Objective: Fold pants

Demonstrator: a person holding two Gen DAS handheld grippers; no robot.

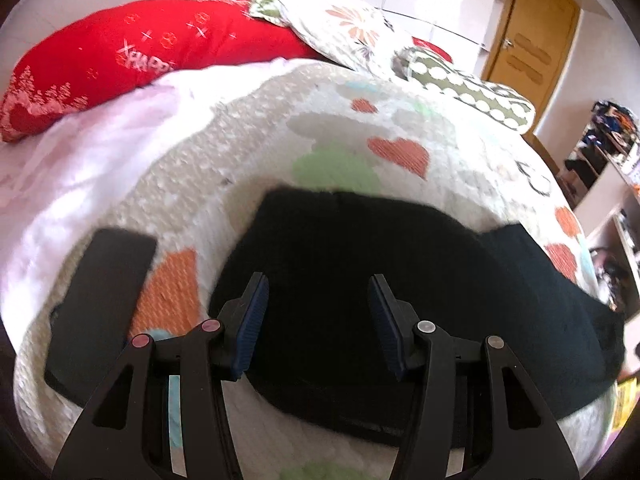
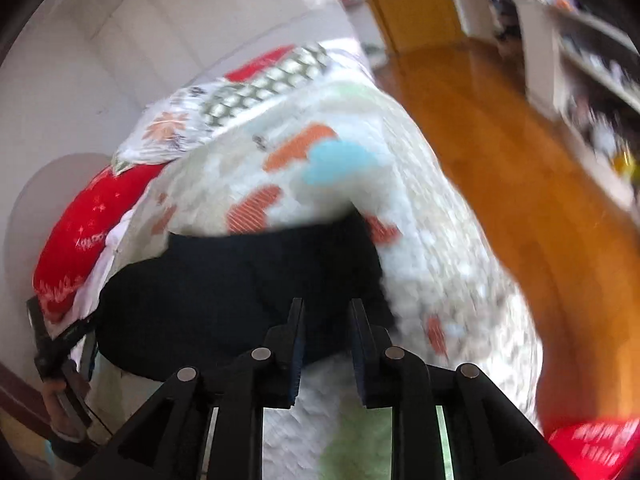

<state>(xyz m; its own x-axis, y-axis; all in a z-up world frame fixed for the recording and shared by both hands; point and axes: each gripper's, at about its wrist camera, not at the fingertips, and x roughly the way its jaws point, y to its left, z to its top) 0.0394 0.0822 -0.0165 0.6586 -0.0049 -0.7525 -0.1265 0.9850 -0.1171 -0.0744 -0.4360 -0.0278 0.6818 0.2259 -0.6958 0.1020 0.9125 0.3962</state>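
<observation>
The black pants (image 1: 360, 280) lie folded in a flat bundle on the bed's patterned quilt (image 1: 240, 160). My left gripper (image 1: 318, 300) is open and empty, hovering just above the near part of the pants. In the right wrist view the pants (image 2: 240, 288) lie on the quilt (image 2: 420, 240) ahead and to the left. My right gripper (image 2: 326, 316) is open and empty, its tips over the pants' near right edge. That view is motion-blurred.
A black flat object (image 1: 100, 304) lies on the quilt left of the pants. A red pillow (image 1: 140, 56) and flowered pillows (image 1: 352, 28) sit at the bed's head. Wooden floor (image 2: 520, 200), a door (image 1: 528, 40) and shelves (image 2: 592, 60) lie to the right.
</observation>
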